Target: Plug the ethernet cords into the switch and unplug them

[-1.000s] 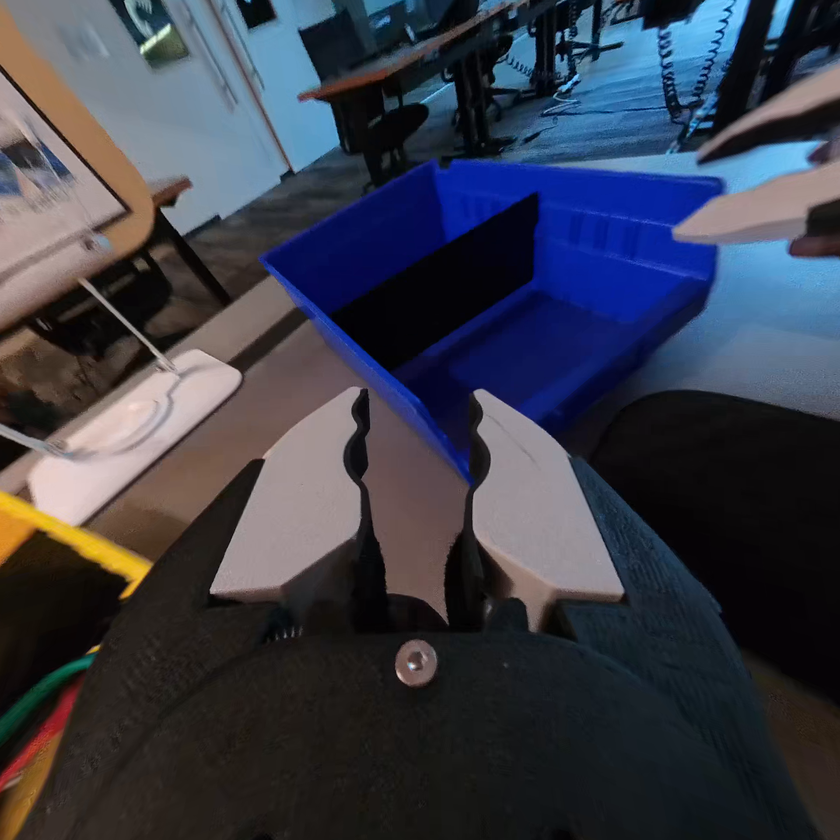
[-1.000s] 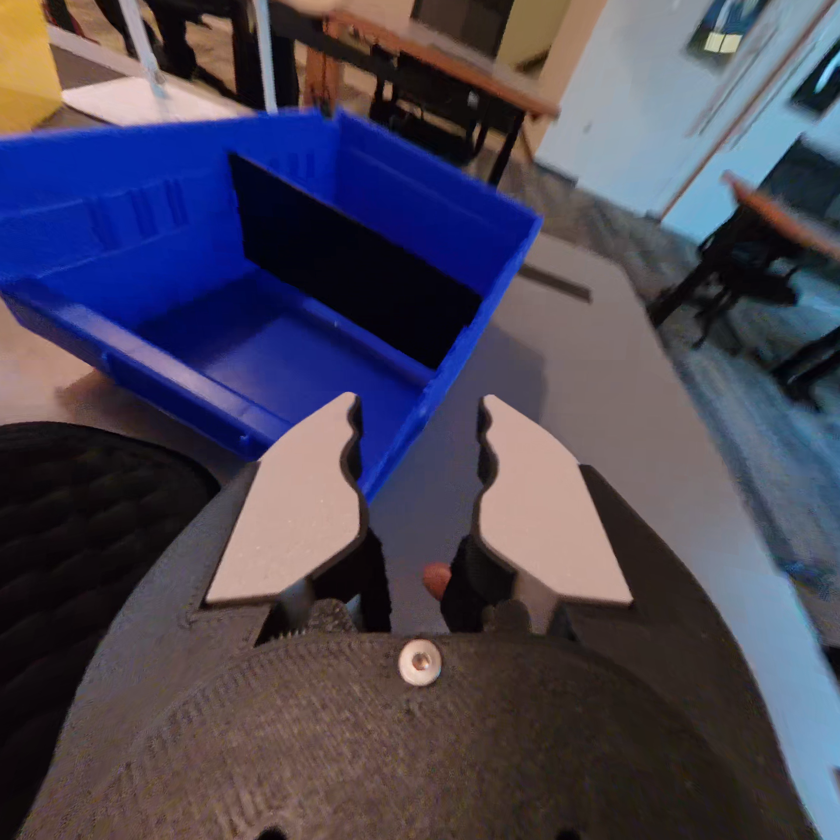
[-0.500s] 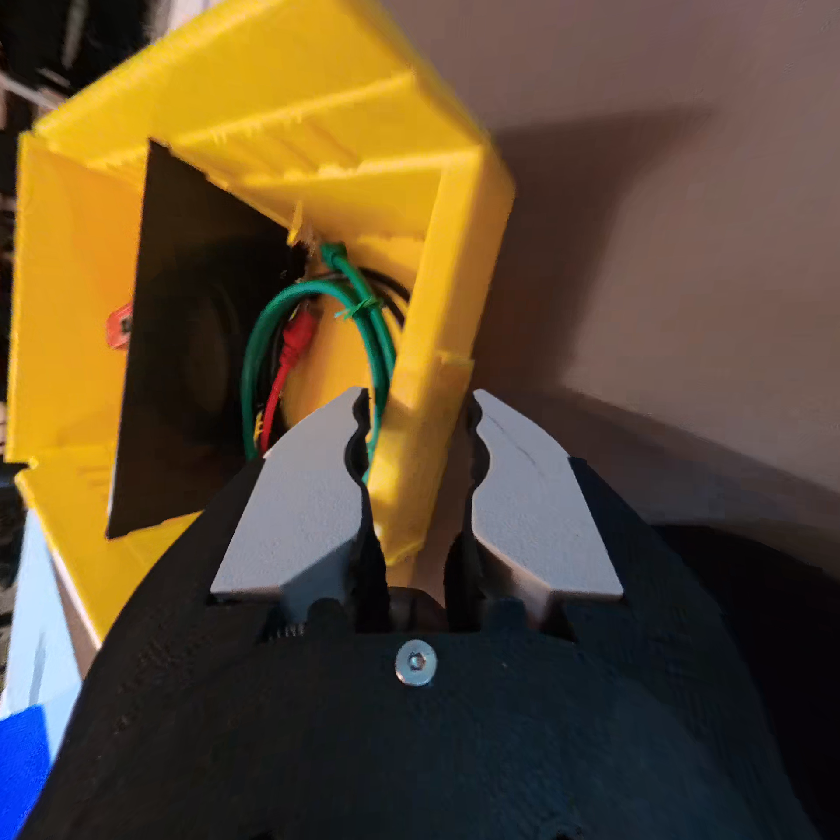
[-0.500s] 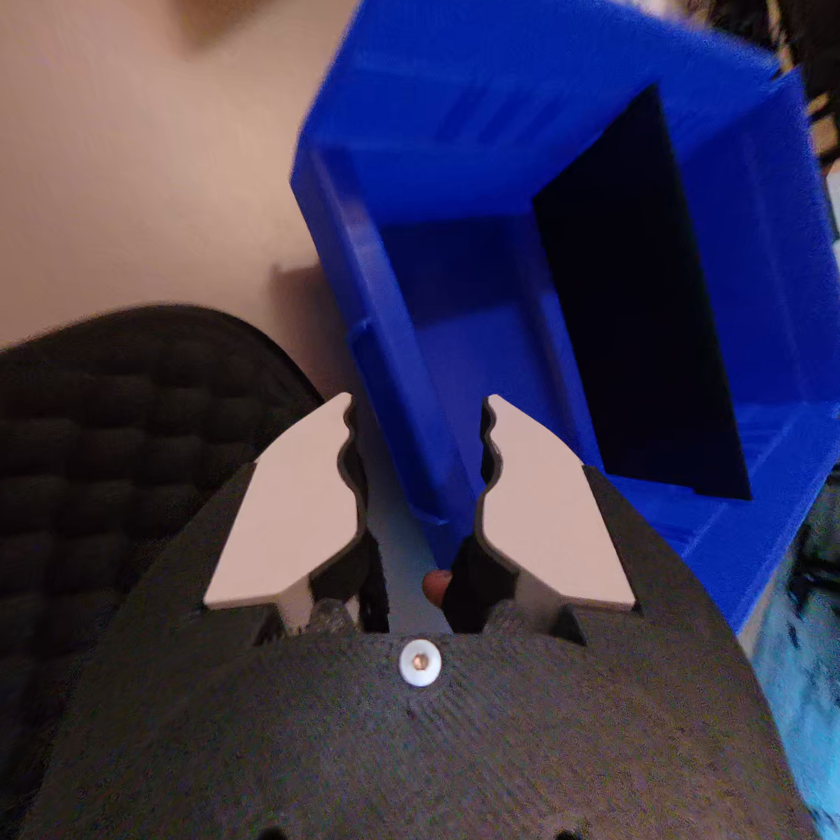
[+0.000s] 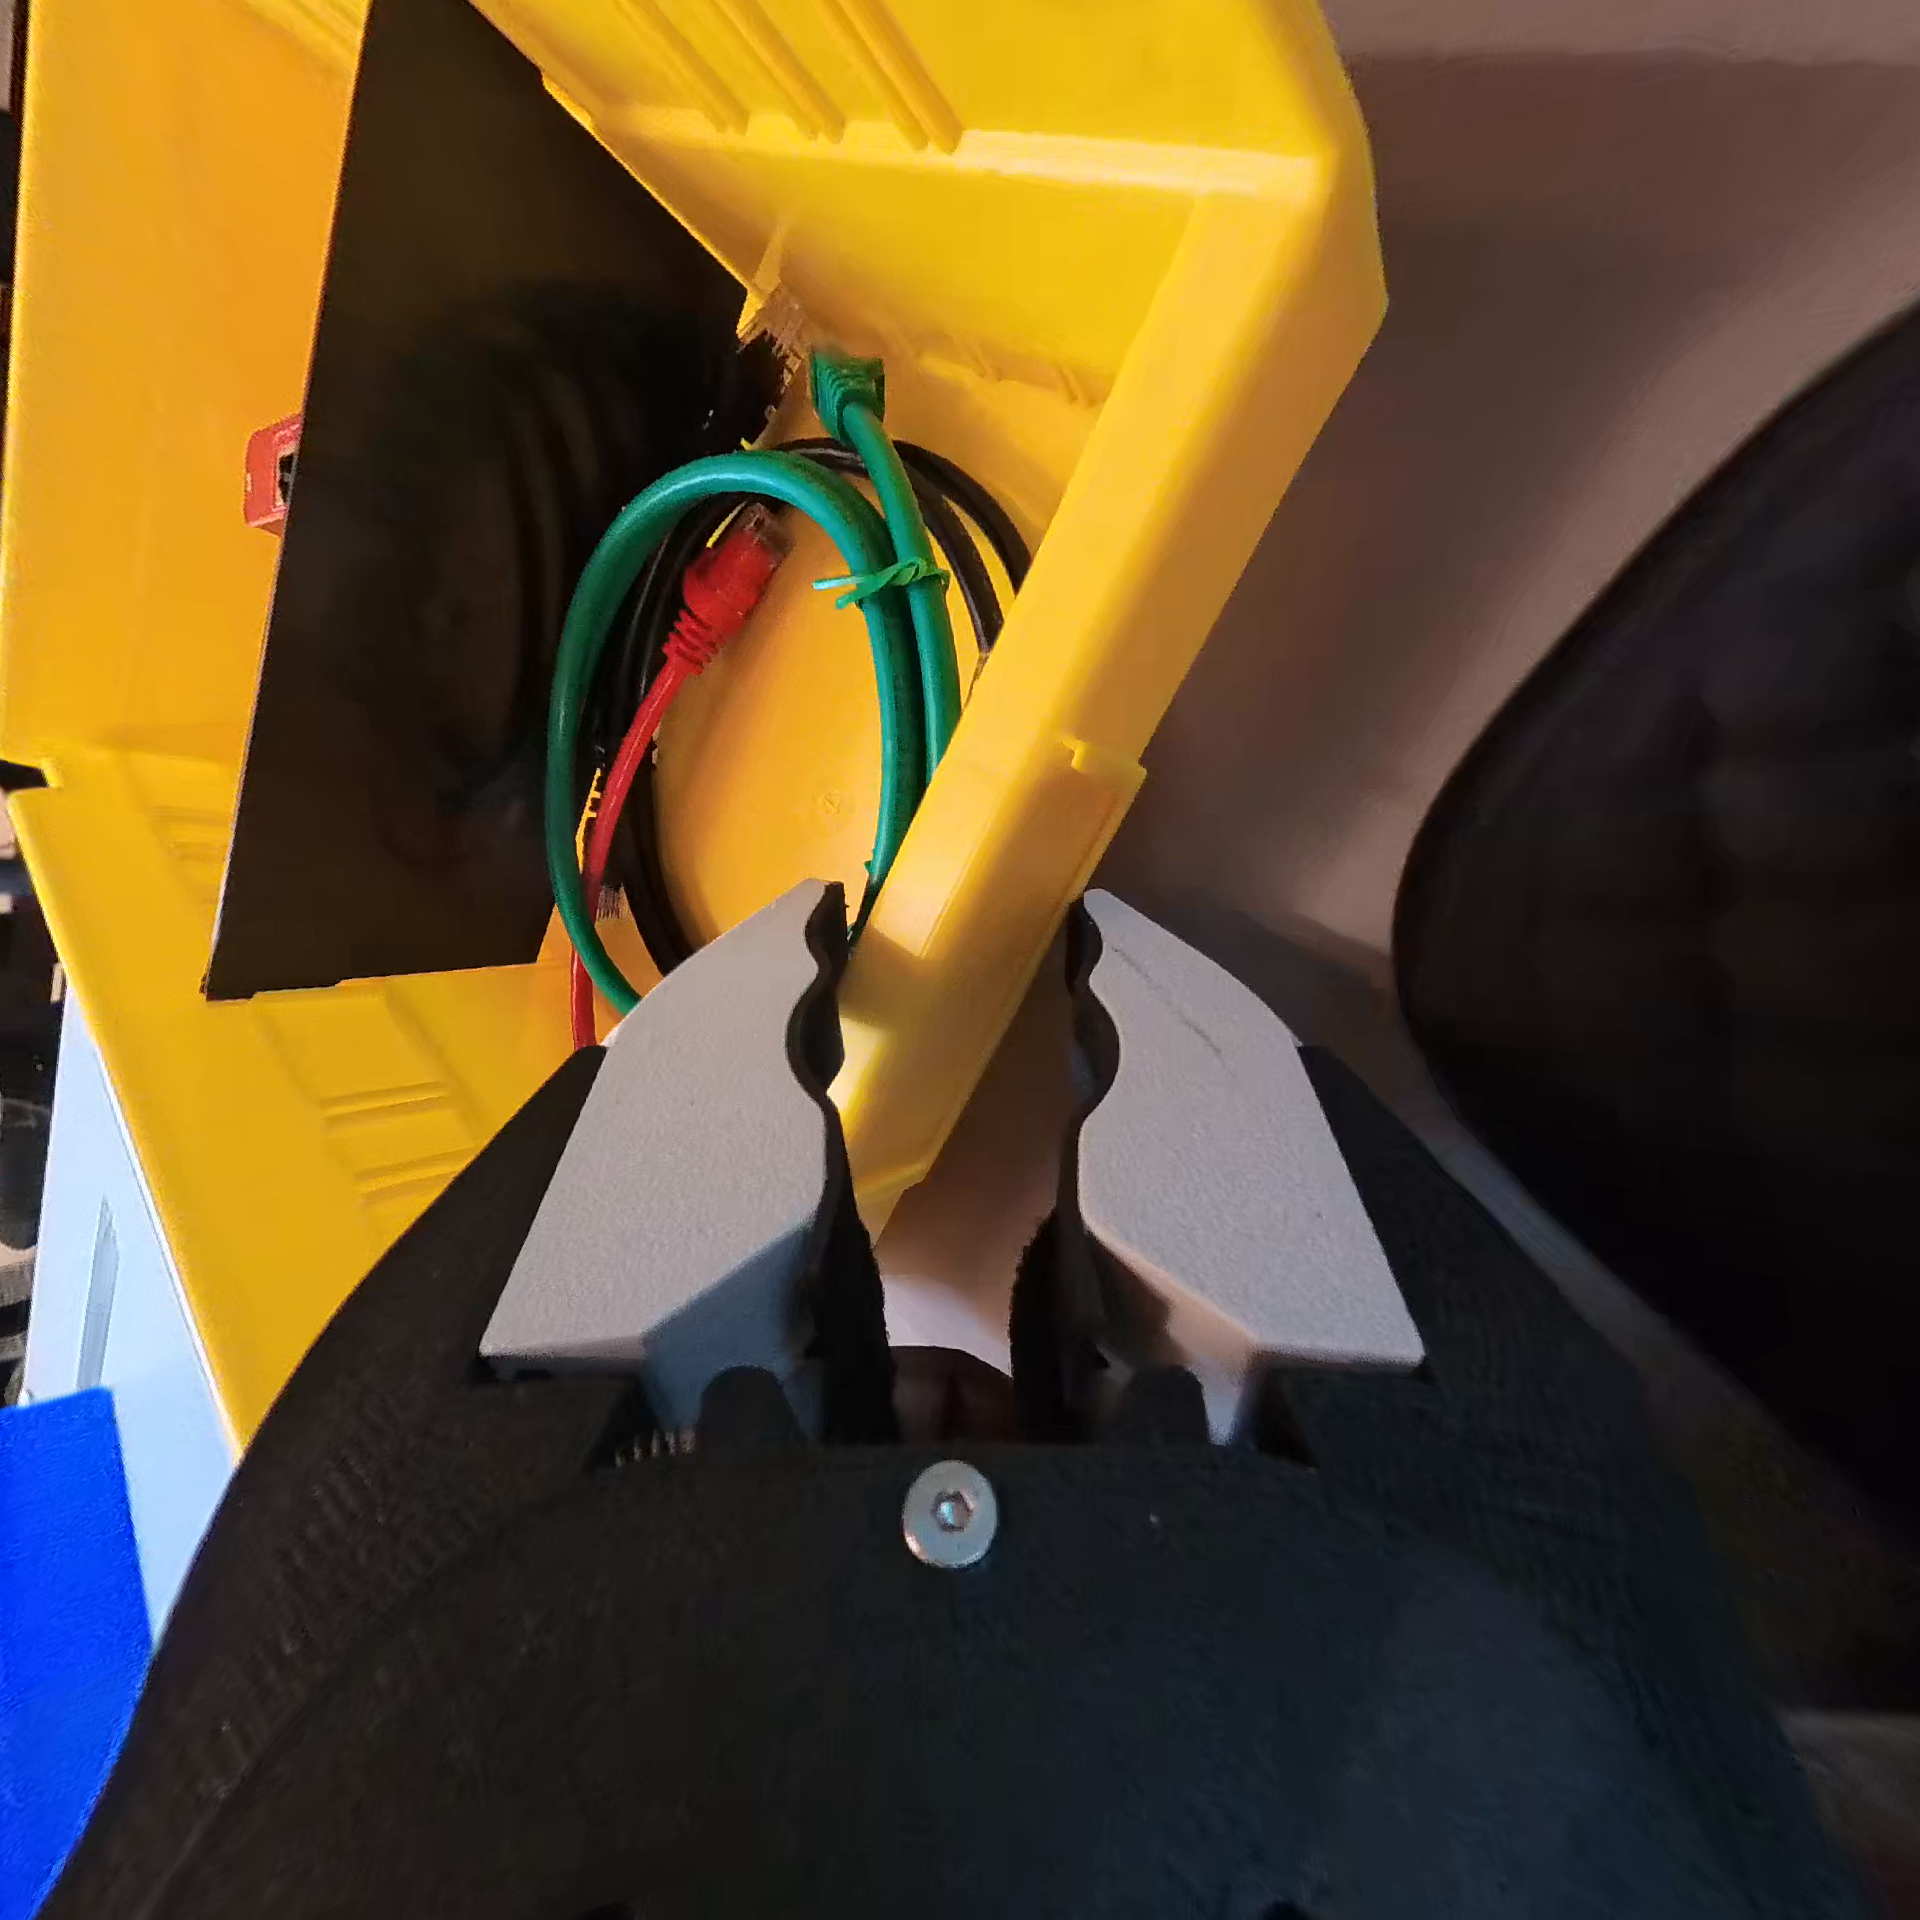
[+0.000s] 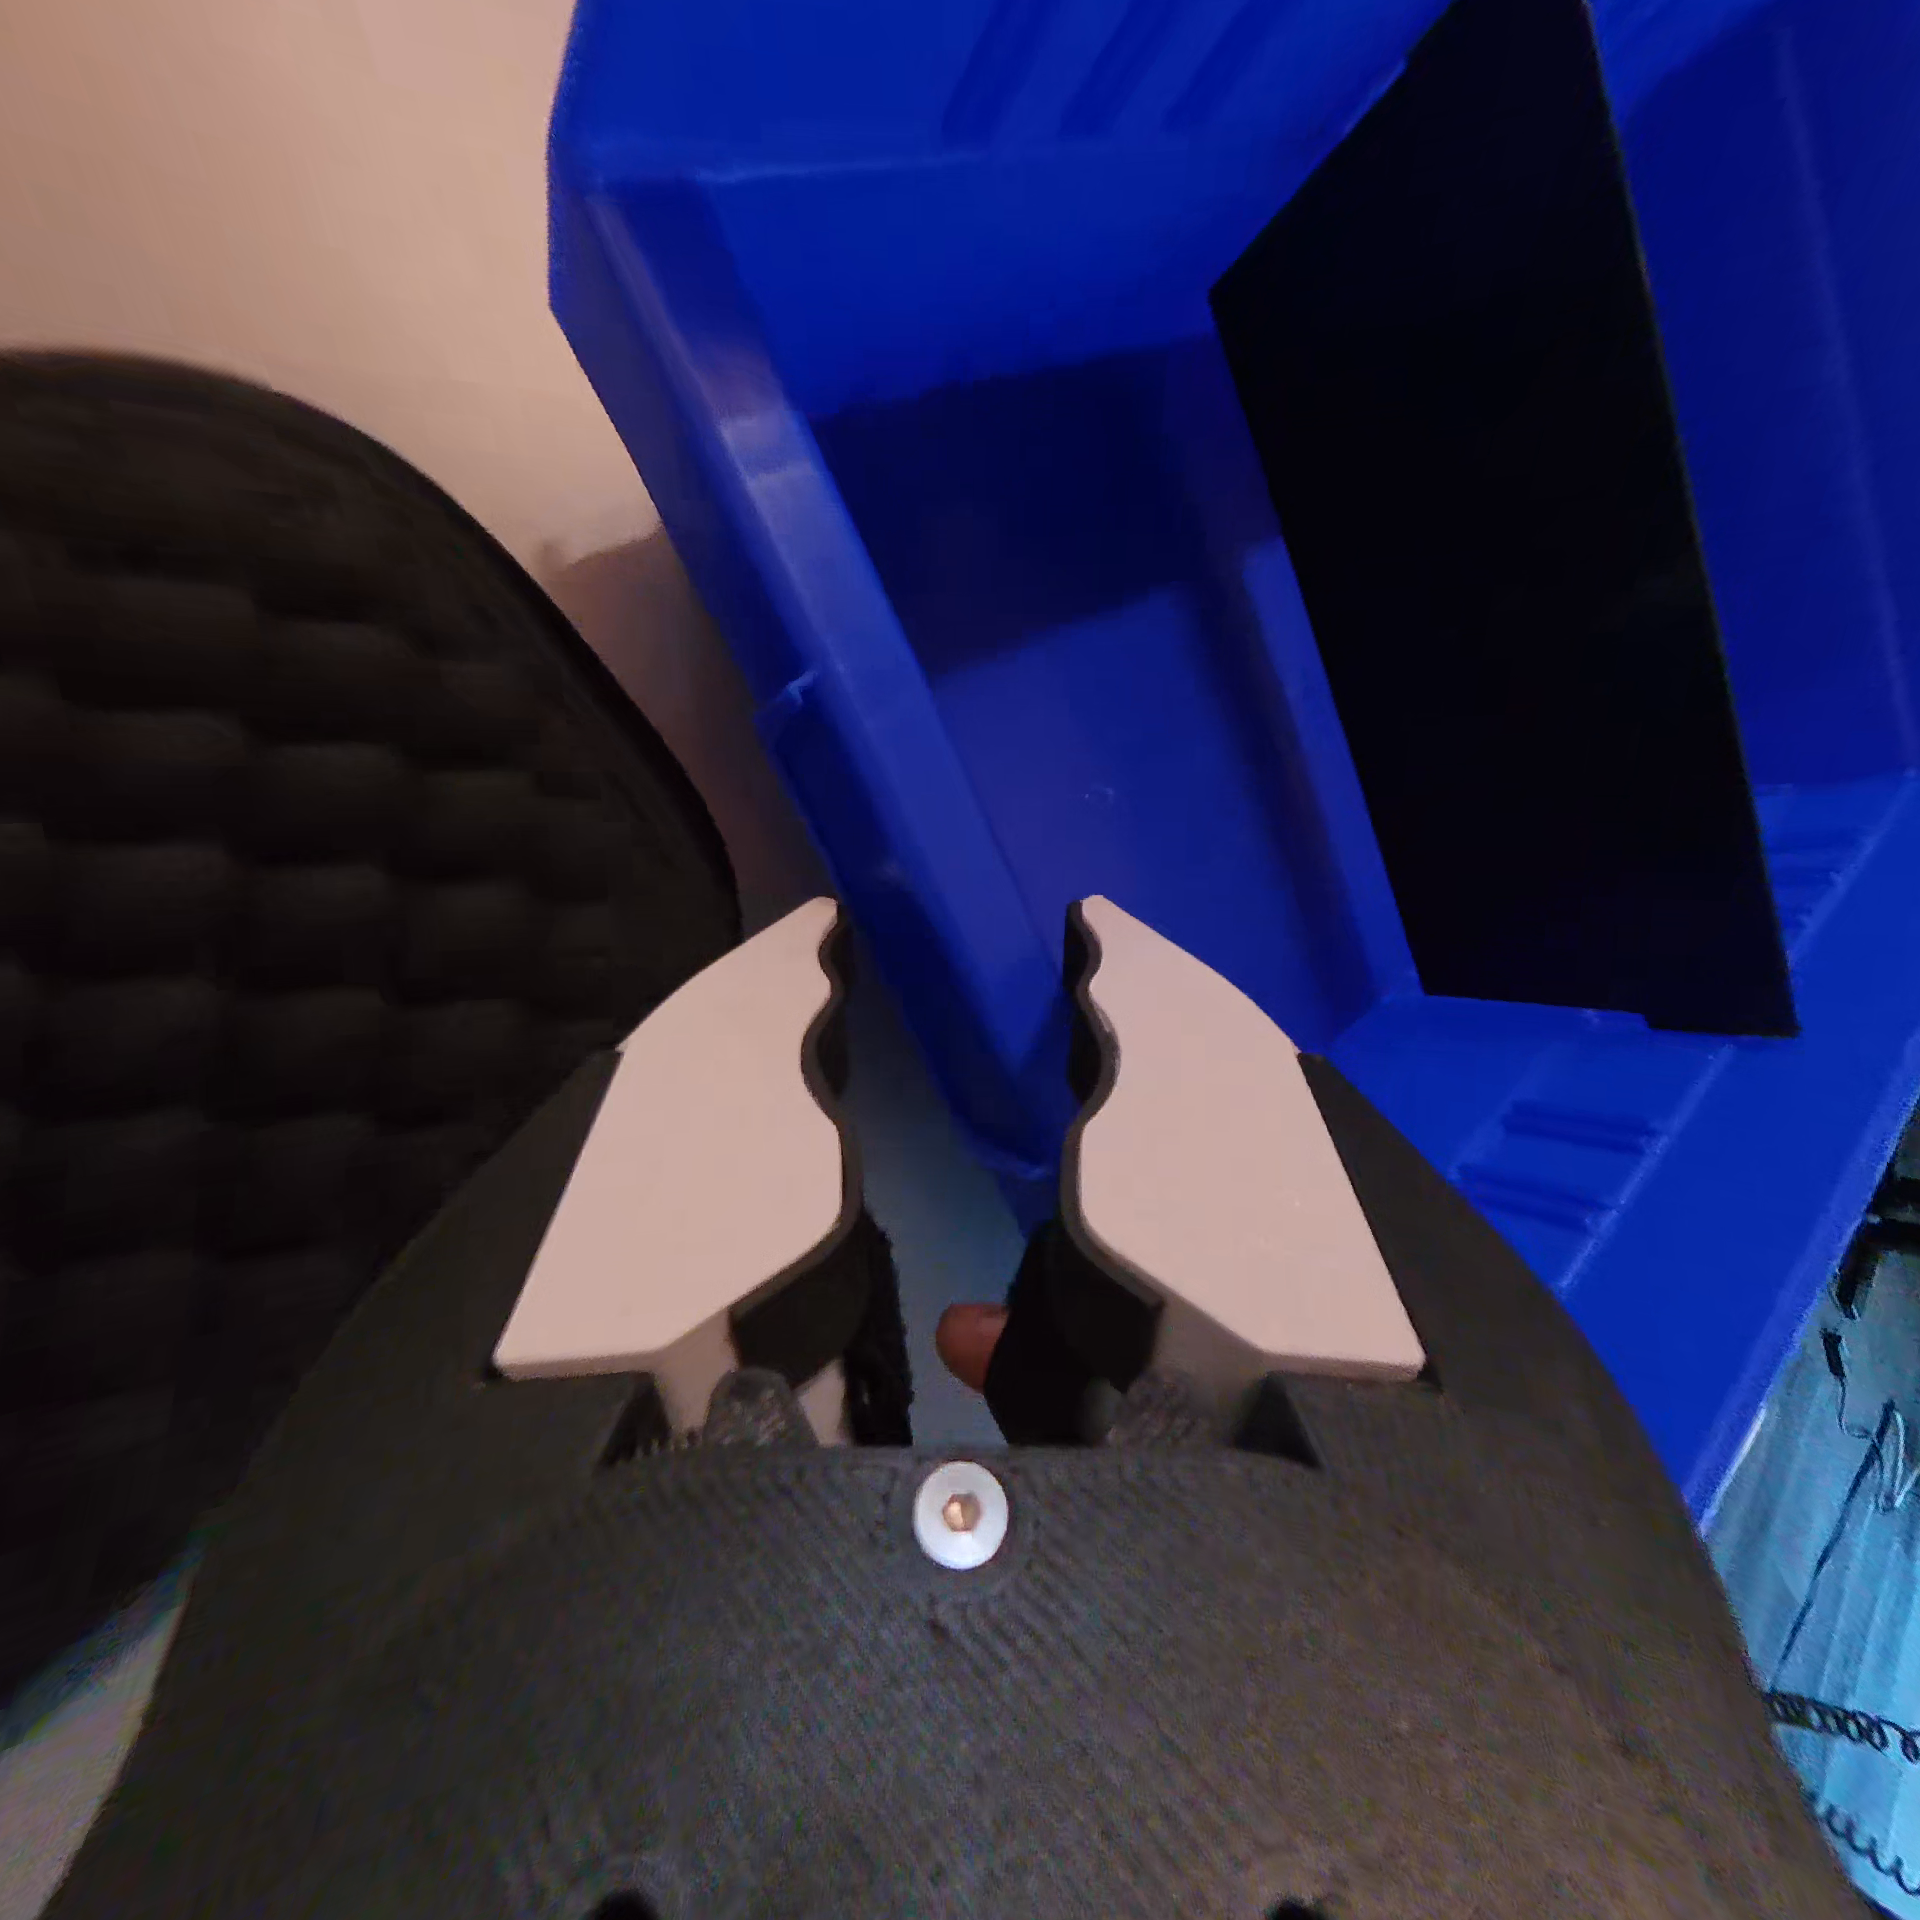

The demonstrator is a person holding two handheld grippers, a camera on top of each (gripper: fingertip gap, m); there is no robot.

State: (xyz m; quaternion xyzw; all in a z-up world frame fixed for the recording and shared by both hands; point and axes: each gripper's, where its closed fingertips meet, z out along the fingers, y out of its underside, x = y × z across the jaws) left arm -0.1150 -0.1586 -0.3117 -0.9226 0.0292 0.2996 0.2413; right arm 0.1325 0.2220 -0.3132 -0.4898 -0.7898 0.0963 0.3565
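STEP IN HAND: fetch, pre-grasp. No cord is held or plugged yet, and no switch can be made out in either view; a dark shape behind the black divider of the yellow bin is too dim to identify.

TONGS
- L gripper: released, nothing held. Jaws stand apart, and the bin's front corner wall shows in the gap between them. Contact with the wall: cannot tell.
- R gripper: released, nothing held. Jaws stand apart, straddling the near wall of the blue bin as seen. That bin shows only a black divider; no cords visible in it.

TASK ITEMS (L wrist view)
- Green cord: looped and tied with a green twist tie; plug points to the bin's far end. One strand runs down just beside the L gripper's left fingertip.
- Red cord: plug sits inside the green loop; cable runs down behind the left finger.
- Black cord: coiled under the green one.
- All lie inside the bin, ahead of and left of the L tips, on the far side of the corner wall.

NEXT MOVE (est.): shift L gripper left, clear of the wall, into the bin. Close on one plug boot, not mid-cable. Red plug looks most exposed. Cords overlap; expect neighbours to drag along.
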